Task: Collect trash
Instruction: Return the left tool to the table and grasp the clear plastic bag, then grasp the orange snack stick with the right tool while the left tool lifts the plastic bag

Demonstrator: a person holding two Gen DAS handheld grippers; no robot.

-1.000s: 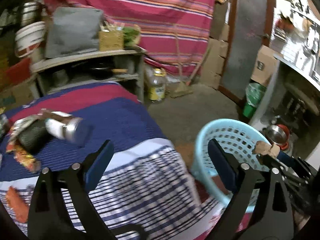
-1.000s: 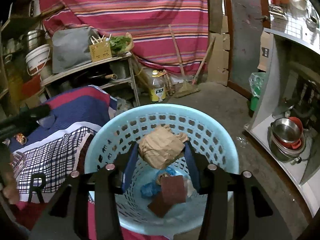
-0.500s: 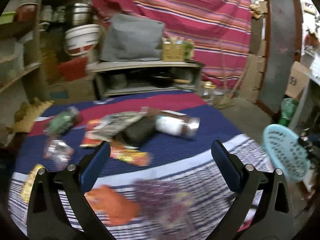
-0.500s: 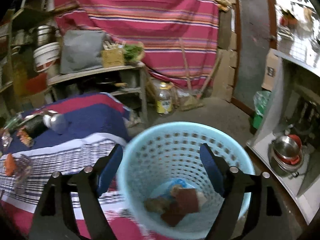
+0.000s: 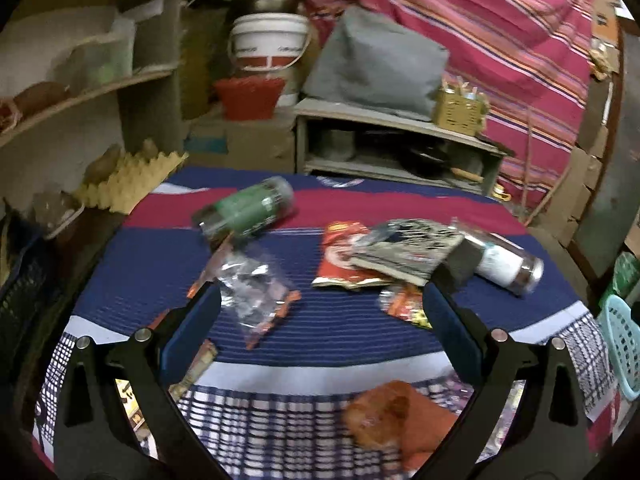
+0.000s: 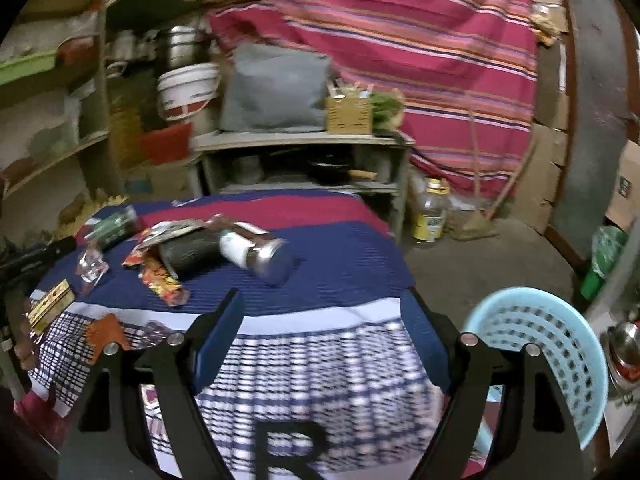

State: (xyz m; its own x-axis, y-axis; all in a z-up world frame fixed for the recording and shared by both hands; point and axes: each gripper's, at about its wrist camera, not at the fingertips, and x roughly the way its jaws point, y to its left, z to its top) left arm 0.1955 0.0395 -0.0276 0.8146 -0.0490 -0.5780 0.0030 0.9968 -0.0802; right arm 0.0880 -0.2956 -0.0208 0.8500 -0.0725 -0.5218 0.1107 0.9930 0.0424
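Two claws, both empty. The left claw (image 5: 320, 320) hangs wide open over the near edge of the worktop (image 5: 340, 332), nothing between its blue pads, probably lining up its next pick. Just in front of the left claw lies an orange wrapper (image 5: 384, 412); just beyond it, a clear crinkled packet (image 5: 256, 292) and a red snack bag (image 5: 344, 256), all flat on the striped cloth and easy to pinch. Farther off, a green bottle (image 5: 248, 212) and a white-and-steel flask (image 5: 508, 264) lie on their sides. The right claw (image 6: 320, 340), also spread wide and holding nothing, hovers at the worktop's corner with the pale blue basket (image 6: 560, 344) close on its right, on the floor beside the worktop, handy for drops.
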